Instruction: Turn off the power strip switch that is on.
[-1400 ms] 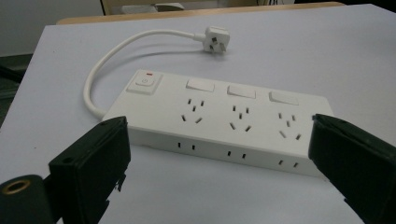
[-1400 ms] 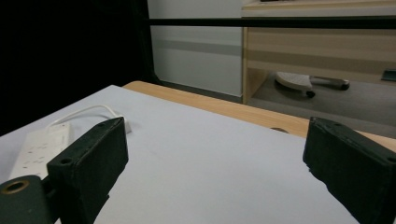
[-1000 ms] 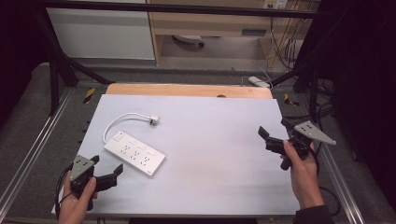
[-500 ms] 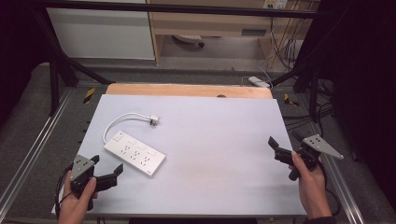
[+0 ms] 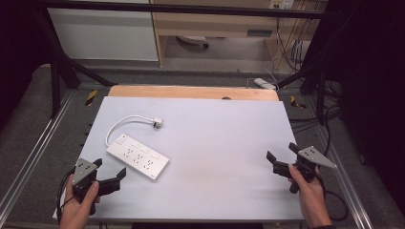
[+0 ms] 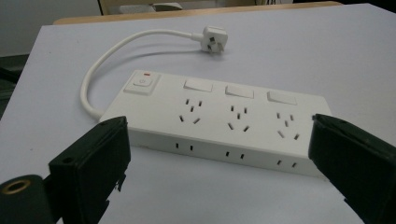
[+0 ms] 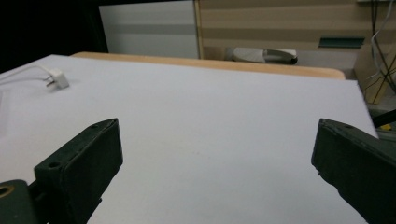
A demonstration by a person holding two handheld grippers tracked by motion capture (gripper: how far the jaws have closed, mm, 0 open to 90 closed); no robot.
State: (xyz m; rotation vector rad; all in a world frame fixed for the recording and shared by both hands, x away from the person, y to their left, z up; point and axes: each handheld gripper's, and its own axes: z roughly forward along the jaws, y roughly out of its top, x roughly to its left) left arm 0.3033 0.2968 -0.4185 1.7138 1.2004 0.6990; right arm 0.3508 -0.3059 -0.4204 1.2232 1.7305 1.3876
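A white power strip (image 5: 137, 162) lies flat on the pale tabletop (image 5: 215, 143), in its near left part, set at a slant so that its switch end points toward the far left and its other end toward the near middle. Its white cord (image 5: 125, 122) leaves the switch end, loops round toward the far side and ends in a white plug (image 5: 158, 124) that lies loose on the tabletop, a little beyond the strip and apart from it. In the left gripper view the strip shows a main switch (image 6: 142, 84) with a small red mark above it, then three smaller switches in a row, each with a set of socket holes below it. The left claw (image 5: 108, 174) is held just off the near left corner of the tabletop, near the strip's long near side but not touching it; its jaws stand wide apart and hold nothing, and in its own view they frame the strip from either side. The right claw (image 5: 281, 158) is at the right edge of the tabletop, well apart from the strip, also spread wide and empty, pointing across the bare surface. Beyond the pale top a strip of wooden edge (image 5: 191, 92) shows along the far side.
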